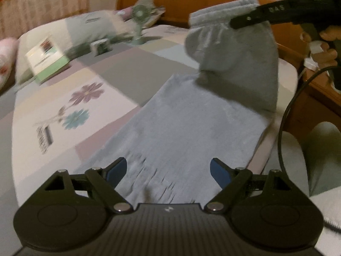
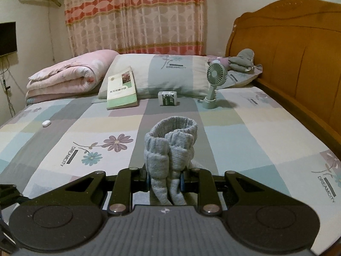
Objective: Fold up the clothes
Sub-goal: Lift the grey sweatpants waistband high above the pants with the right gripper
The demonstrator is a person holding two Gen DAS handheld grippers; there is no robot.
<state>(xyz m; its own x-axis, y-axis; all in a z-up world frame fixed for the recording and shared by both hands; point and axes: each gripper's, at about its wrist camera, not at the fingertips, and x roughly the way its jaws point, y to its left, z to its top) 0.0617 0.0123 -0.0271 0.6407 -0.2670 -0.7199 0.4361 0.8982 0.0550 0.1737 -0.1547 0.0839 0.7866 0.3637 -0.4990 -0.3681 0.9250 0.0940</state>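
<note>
A: Left wrist view. Report the tool and the garment.

B: The left gripper [image 1: 168,171] hangs over the near end of the grey trousers [image 1: 181,132], jaws spread wide, nothing between the 2 blue pads [image 1: 116,171]. The near part of the garment lies flat on the bed sheet [image 1: 119,68]. The waistband end is raised, pinched by the right gripper [image 1: 236,22] at upper right. A hand [image 1: 326,47] grips that tool's handle.

A: Anything unclear?

B: The view is blurred. A book [image 1: 48,61], a small box [image 1: 100,47] and a fan [image 1: 139,23] are recognisable but smeared. A black cable [image 1: 285,115] leaves the frame at the bottom.

A: Right wrist view.

B: The right gripper [image 2: 165,180] is nearly closed, clamping the bunched trousers [image 2: 170,147]. The elastic waistband forms an open ring above the jaws; the ring holds nothing visible. The fabric hides the pads.

A: Containers?

B: Only 1 small box [image 2: 168,98], closed, beside the fan [image 2: 214,85]; contents cannot be determined. The book [image 2: 122,90] leans on a pillow [image 2: 162,74].
</note>
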